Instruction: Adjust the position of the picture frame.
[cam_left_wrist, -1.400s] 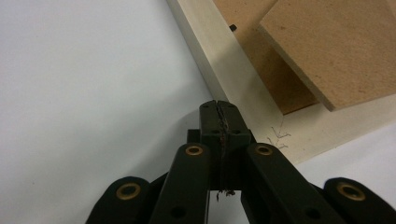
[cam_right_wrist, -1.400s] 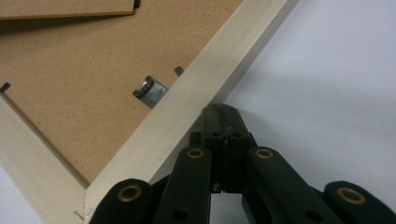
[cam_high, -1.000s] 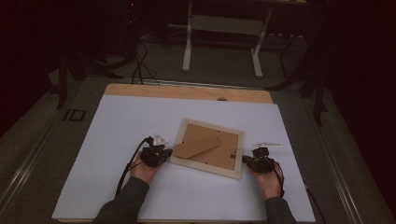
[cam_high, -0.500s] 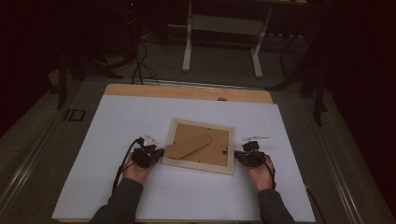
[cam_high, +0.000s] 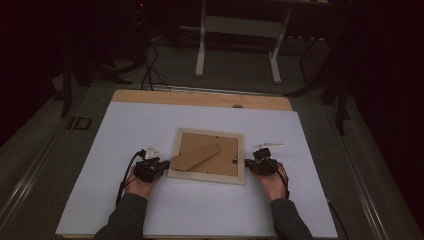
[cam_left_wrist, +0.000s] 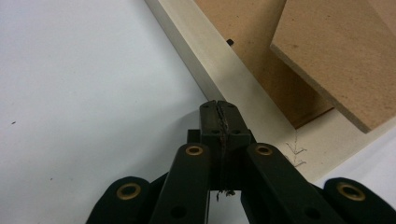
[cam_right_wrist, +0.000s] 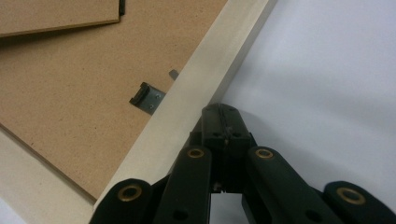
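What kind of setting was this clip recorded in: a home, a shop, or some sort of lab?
Most likely a lab or recording workspace, not a home. A table with a white top stands in a dark room, cables trail over the grey floor behind it, and a white metal stand is beyond. Only a picture frame, face down, lies there.

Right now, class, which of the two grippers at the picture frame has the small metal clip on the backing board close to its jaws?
The right gripper. Its closed jaws meet the picture frame beside the small metal clip; the left gripper sits nearer the cardboard stand.
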